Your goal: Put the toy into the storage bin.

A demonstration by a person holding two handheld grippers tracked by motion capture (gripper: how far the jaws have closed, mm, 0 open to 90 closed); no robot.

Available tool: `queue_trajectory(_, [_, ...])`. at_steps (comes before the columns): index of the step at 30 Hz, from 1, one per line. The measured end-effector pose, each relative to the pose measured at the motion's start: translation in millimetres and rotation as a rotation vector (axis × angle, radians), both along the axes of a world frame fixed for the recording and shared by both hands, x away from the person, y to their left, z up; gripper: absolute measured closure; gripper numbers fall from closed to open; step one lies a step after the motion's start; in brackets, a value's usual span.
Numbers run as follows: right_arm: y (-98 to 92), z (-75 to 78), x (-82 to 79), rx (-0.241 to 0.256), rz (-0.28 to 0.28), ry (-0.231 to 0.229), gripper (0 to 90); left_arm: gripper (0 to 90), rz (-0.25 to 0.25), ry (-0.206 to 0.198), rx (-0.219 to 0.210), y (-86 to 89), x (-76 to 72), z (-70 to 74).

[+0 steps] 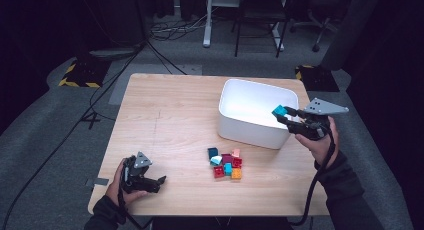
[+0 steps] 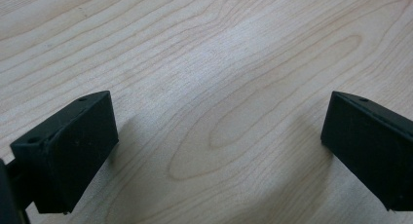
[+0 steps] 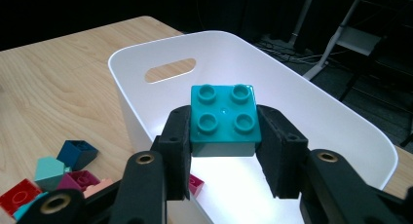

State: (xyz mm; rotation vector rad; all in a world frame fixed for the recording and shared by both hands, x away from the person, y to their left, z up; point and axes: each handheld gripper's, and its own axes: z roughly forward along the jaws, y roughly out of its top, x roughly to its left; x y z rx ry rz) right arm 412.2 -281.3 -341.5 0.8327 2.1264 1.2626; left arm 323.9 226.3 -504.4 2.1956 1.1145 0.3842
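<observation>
1. Right tool [image 3: 223,151] is clamped on 1 teal block [image 3: 224,118], the jaws pressing its 2 opposite side walls, the 4 studs facing the camera. In the high view the same block [image 1: 279,110] sits at the tool's tip, over the right-hand rim of the white bin [image 1: 235,125], held above the bin's inside rather than resting in it.

2. Left tool [image 1: 156,182] rests low at the near-left part of the worktop [image 1: 170,110], jaws spread wide with nothing between them; the left gripper view shows bare wood grain between the 2 black pads.

3. Loose blocks [image 1: 226,163] lie in a small cluster on the worktop just in front of the bin: dark blue, light teal, magenta, pink, red, orange. In the right gripper view 1 magenta block [image 3: 196,183] seems to lie already on the bin floor, partly hidden by the jaw.

4. Handling judgement: the block looks like hard, hollow plastic, so light and stiff, not fragile. Its walls are smooth and glossy, so it may slip or pivot if pinched off-centre.

5. Best hold: flat side walls, centred, as now. Avoid the studs and the corners.

6. Step in hand, judged: sorting blocks into the bin. A release from here should drop it inside; it may bounce on the hard plastic floor, so lower is safer.
</observation>
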Motion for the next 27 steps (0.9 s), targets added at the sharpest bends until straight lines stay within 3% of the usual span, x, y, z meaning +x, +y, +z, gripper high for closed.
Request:
queue_trajectory(15, [5.4, -7.5, 17.0, -0.021, -0.019, 0.036, 59.1, 0.2, 0.001, 0.000, 0.000, -0.1, 0.0, 0.0])
queue_trajectory(23, [4.3, -10.6, 19.8, -0.021, -0.035, 0.060, 56.3, 0.2, 0.003, 0.000, -0.001, -0.2, 0.0, 0.0])
queue_trajectory(27, [3.9, -10.3, 16.4, -0.015, -0.024, 0.050, 56.3, 0.2, 0.002, 0.000, 0.000, -0.2, 0.0, 0.0])
